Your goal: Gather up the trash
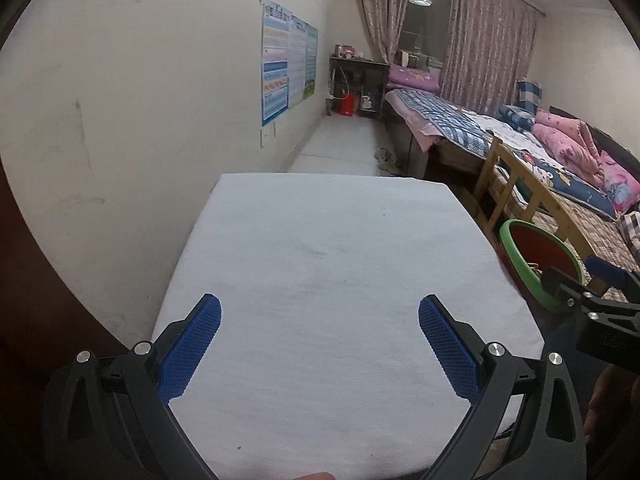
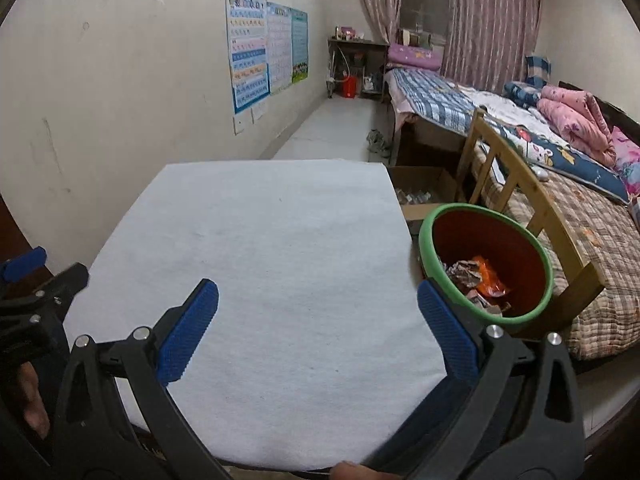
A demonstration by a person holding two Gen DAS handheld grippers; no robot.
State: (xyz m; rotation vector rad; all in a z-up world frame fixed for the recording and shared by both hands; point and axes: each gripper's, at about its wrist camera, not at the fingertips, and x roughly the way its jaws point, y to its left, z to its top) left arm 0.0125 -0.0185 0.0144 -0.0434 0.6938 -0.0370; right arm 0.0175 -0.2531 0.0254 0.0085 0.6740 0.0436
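A red bin with a green rim (image 2: pixel 540 252) stands just off the right edge of a white-covered table (image 2: pixel 260 248). Inside it lie crumpled paper (image 2: pixel 464 273) and an orange wrapper (image 2: pixel 490 280). My right gripper (image 2: pixel 318 308) is open over the table's near right part, its right finger next to the bin's rim, nothing between its blue pads. My left gripper (image 1: pixel 320 324) is open above the table's near edge and holds nothing. The left wrist view shows the bin (image 1: pixel 520 256) at the right, partly hidden by the other gripper (image 1: pixel 600 304). No trash shows on the tabletop.
A wall with posters (image 2: pixel 264 48) runs along the left. A wooden bed frame (image 2: pixel 516 184) and a bed with quilts (image 2: pixel 572 120) stand to the right behind the bin. A cardboard box (image 2: pixel 420 188) sits on the floor past the table. A hand (image 2: pixel 32 400) grips the left tool.
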